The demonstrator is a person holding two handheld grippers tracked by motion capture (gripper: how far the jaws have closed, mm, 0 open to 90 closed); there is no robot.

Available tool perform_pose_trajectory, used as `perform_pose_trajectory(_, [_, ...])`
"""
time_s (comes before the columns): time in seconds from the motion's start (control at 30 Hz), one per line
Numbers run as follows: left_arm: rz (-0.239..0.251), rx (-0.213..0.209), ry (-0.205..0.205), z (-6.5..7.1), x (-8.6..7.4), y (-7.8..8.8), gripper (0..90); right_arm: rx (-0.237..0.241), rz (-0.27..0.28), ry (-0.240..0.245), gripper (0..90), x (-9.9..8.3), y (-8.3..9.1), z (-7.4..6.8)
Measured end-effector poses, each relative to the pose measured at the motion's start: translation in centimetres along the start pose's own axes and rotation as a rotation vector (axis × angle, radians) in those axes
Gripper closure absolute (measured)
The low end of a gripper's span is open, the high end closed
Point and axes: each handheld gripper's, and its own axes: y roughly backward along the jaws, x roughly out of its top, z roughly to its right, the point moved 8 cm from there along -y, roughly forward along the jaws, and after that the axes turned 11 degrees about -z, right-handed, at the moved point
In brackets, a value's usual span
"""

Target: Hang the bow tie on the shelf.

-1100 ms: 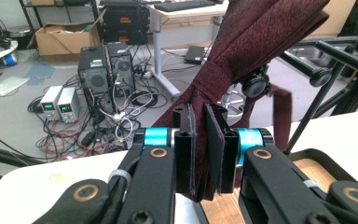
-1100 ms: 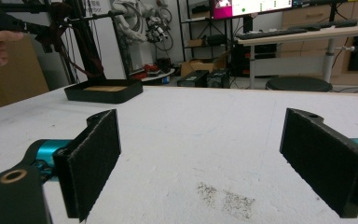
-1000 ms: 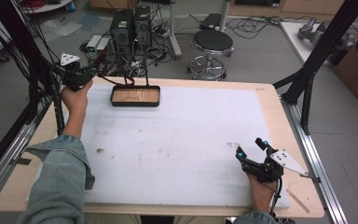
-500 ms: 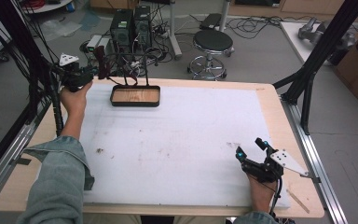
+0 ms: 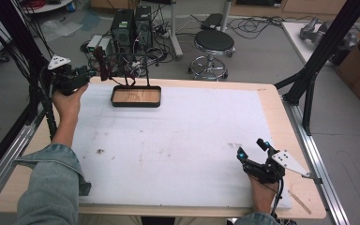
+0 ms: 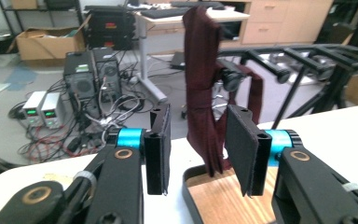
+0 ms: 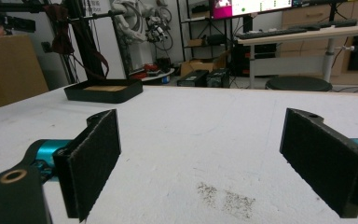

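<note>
Hanging the dark red cloth strip (image 6: 204, 88) looks done: it drapes over the black rack (image 5: 130, 60) bar, between your left gripper (image 6: 198, 149)'s jaws, which have just been opening, untouched; your right gripper (image 5: 252, 151) waits wide, idle

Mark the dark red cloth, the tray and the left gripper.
Cloth (image 6: 200, 84), left gripper view, mid hanging strip.
Tray (image 5: 136, 103), high view, near rim.
Left gripper (image 6: 196, 147), left gripper view, between fingertips.
</note>
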Motion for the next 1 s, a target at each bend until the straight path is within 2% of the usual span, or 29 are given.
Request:
perform_pose_trajectory(0.3, [0.035, -0.074, -0.049, 1.6, 0.4, 2.7, 56.1, -0.002, 0.000, -0.001, 11.4, 0.0, 0.0, 0.0])
perform_pose_trajectory(0.43, [0.049, -0.110, -0.059, 2.3, 0.6, 4.0, 52.9, -0.002, -0.001, 0.000, 11.3, 0.0, 0.0, 0.0])
perform_pose_trajectory(0.77, [0.076, -0.188, -0.093, 4.3, -0.2, 7.0, 48.2, -0.003, 0.000, -0.004, 11.3, 0.0, 0.0, 0.0])
perform_pose_trajectory(1.0, [0.083, -0.187, -0.111, 5.0, -1.5, 8.8, 41.7, -0.005, 0.000, -0.004, 11.3, 0.0, 0.0, 0.1])
